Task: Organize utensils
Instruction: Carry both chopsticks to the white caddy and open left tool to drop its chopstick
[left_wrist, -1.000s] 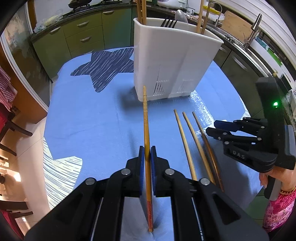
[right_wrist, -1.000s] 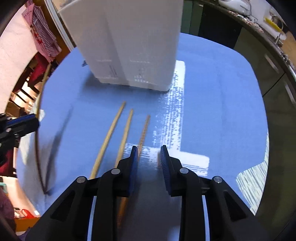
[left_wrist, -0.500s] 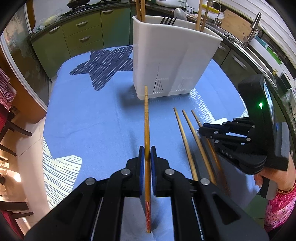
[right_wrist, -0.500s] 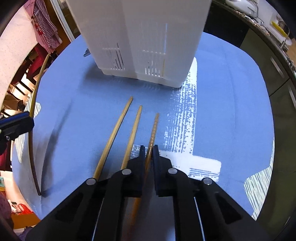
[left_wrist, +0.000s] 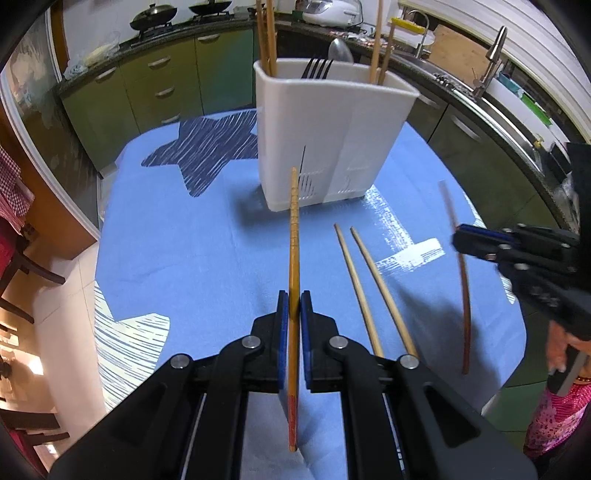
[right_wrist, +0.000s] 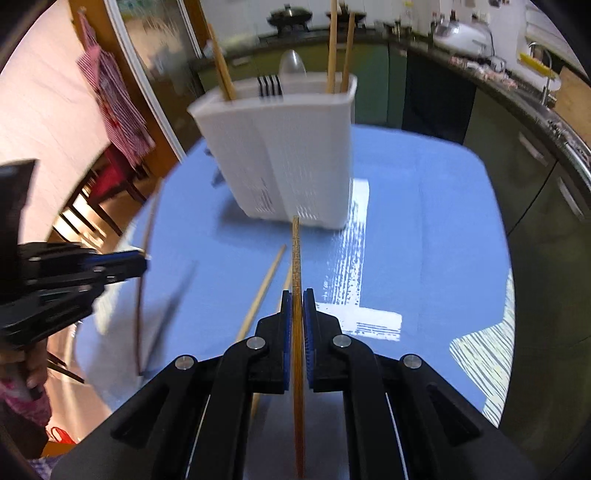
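My left gripper (left_wrist: 294, 298) is shut on a wooden chopstick (left_wrist: 294, 236) with a red end, held above the blue cloth and pointing at the white utensil holder (left_wrist: 332, 140). My right gripper (right_wrist: 297, 295) is shut on a darker ridged chopstick (right_wrist: 296, 251), lifted off the cloth; in the left wrist view that gripper (left_wrist: 458, 242) and its chopstick (left_wrist: 463, 288) hang at the right. Two pale chopsticks (left_wrist: 354, 273) lie on the cloth between the grippers. The holder (right_wrist: 288, 155) contains forks, a spoon and several upright chopsticks.
A blue tablecloth (left_wrist: 192, 251) with star patterns covers the table. Green kitchen cabinets (left_wrist: 162, 85) and a sink with a tap (left_wrist: 491, 59) run behind it. Dark chairs (right_wrist: 107, 199) stand off the table's left side. A hand (left_wrist: 557, 347) holds the right gripper.
The right gripper shut on the rightmost chopstick and lifted it off the cloth. The left gripper kept still with its chopstick.
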